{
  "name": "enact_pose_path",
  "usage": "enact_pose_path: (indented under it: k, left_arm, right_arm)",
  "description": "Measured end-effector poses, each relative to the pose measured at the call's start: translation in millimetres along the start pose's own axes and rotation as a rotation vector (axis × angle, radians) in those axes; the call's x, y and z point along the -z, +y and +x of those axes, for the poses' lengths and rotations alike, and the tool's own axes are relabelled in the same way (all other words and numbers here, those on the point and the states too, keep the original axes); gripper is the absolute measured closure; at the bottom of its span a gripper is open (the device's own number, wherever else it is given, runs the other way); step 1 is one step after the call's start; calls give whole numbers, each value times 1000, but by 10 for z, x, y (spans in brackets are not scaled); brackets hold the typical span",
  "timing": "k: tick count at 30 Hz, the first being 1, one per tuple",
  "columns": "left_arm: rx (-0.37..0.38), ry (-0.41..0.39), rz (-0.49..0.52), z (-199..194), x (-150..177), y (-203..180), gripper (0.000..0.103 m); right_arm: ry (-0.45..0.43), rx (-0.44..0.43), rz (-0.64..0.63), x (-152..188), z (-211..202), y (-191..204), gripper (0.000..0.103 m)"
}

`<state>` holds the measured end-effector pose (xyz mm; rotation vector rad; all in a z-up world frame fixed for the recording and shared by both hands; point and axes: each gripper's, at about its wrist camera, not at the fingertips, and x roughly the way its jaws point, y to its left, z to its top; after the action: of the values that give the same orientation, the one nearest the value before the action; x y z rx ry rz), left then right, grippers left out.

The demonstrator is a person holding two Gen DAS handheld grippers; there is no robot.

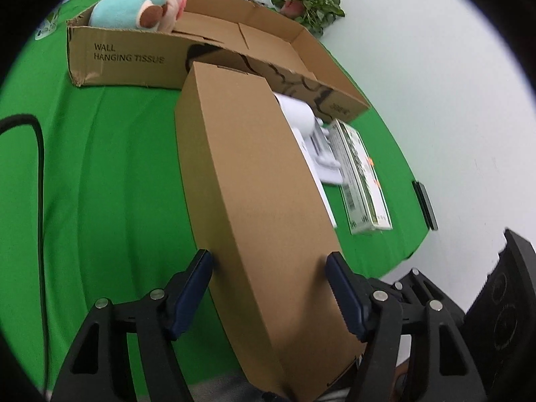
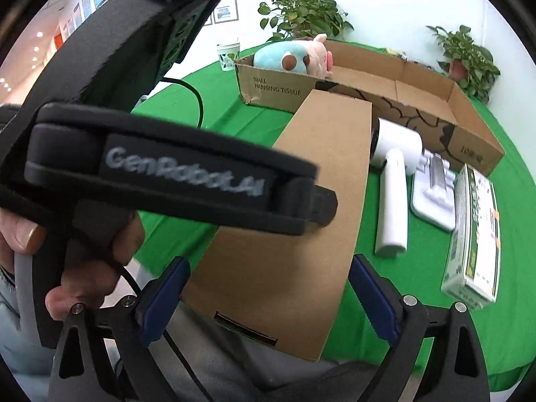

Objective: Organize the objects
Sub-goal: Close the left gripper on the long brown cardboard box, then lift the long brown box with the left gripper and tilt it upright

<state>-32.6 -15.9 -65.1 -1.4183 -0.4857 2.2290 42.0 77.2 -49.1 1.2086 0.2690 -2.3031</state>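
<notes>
A long plain brown cardboard box [image 1: 254,181] lies on the green cloth, with its far end against a big open carton [image 1: 127,63] marked WALL HANGING TISSUE. My left gripper [image 1: 269,258] has its blue pads against both long sides of the box's near part. In the right wrist view the same box [image 2: 301,217] lies between the fingers of my right gripper [image 2: 269,268], which is open, with small gaps on both sides. A hand [image 2: 83,268] holds the left gripper's black handle over the box. A blue and pink plush toy [image 2: 294,57] sits in the carton.
To the right of the long box lie a white handheld appliance [image 2: 392,181], a white moulded tray [image 2: 432,197] and a green and white packet [image 2: 475,231]. Potted plants [image 2: 301,13] and a paper cup [image 2: 229,55] stand at the back. A black cable [image 1: 40,174] crosses the cloth on the left.
</notes>
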Motion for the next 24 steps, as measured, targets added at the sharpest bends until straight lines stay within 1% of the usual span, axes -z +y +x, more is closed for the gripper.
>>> enact_pose_path:
  k: [2,4,5,8,12,14,18,20,23,24]
  left_arm:
    - [14,9,21,-24,112,-97,34]
    - [2,15,-21,-12,160,-52,34]
    - [0,14,-38,-9,171,-20,33]
    - [41,17,-100,27,126,105,32]
    - [64,26,-100,38,98,119,32]
    - [77,27,-104,49,135,121,32]
    - [91,27,-109,17,140,135,31]
    - [85,27,-116,20,139,123,25]
    - [96,22,-125,16,136,135,23]
    - [89,4,-149,3,137,139,23]
  right_arm:
    - [25,-37,16,81,-106,-51,9]
    - [45,-53,35,158,-194,-88,9]
    - [51,-46,40,176,-216,-96,8]
    - [61,-16,35,151,-181,-84,7]
    - [95,49,2,109,-23,23,9]
    - [84,55,0,98,-15,32,10]
    - [63,19,53,122,-31,-54,13]
    - [58,0,83,127,-49,-91,14]
    - [52,-67,141,129,-90,-167,14]
    - [47,-84,154,131,-107,-182,14]
